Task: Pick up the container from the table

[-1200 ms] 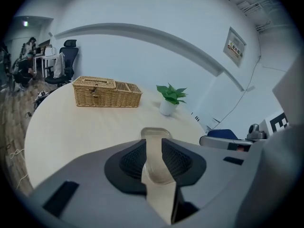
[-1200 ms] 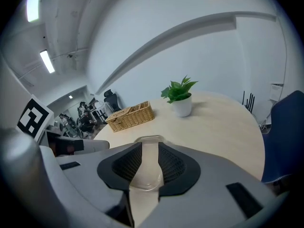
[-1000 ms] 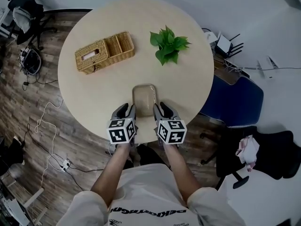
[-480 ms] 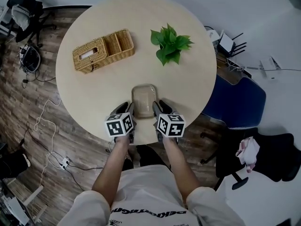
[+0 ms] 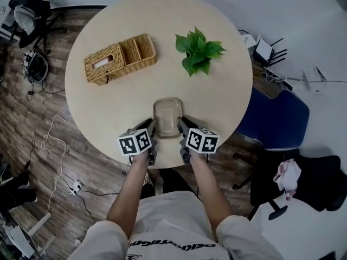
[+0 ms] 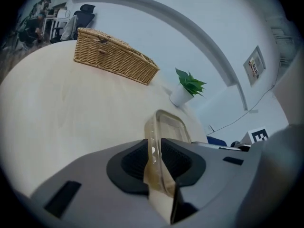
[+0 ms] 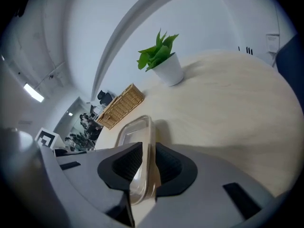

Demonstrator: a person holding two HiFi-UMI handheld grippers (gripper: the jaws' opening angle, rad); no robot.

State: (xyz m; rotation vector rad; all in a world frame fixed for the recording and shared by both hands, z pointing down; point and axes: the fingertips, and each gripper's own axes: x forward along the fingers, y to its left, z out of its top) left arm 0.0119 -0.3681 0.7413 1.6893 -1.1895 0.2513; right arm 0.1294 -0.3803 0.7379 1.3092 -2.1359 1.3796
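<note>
A clear, shallow plastic container [image 5: 167, 117] lies on the round light wood table [image 5: 108, 107] near its front edge. My left gripper [image 5: 151, 129] is at the container's left near corner and my right gripper [image 5: 181, 127] at its right near corner. In the left gripper view the container's rim [image 6: 167, 125] runs between the dark pads [image 6: 135, 163] of the left gripper [image 6: 154, 159]. In the right gripper view the rim [image 7: 134, 133] likewise stands between the right gripper's [image 7: 145, 164] pads. Both sets of jaws have just been closing around the rim, and I see no firm pinch.
A wicker basket [image 5: 119, 58] sits at the table's back left and a small potted plant [image 5: 198, 50] at the back right. A blue chair [image 5: 276, 118] stands off the table's right edge. Cables [image 5: 54, 145] trail over the wood floor on the left.
Both grippers have sunk toward the table and rolled, so their marker cubes show other faces. Their jaws now sit lower along the container's near corners.
</note>
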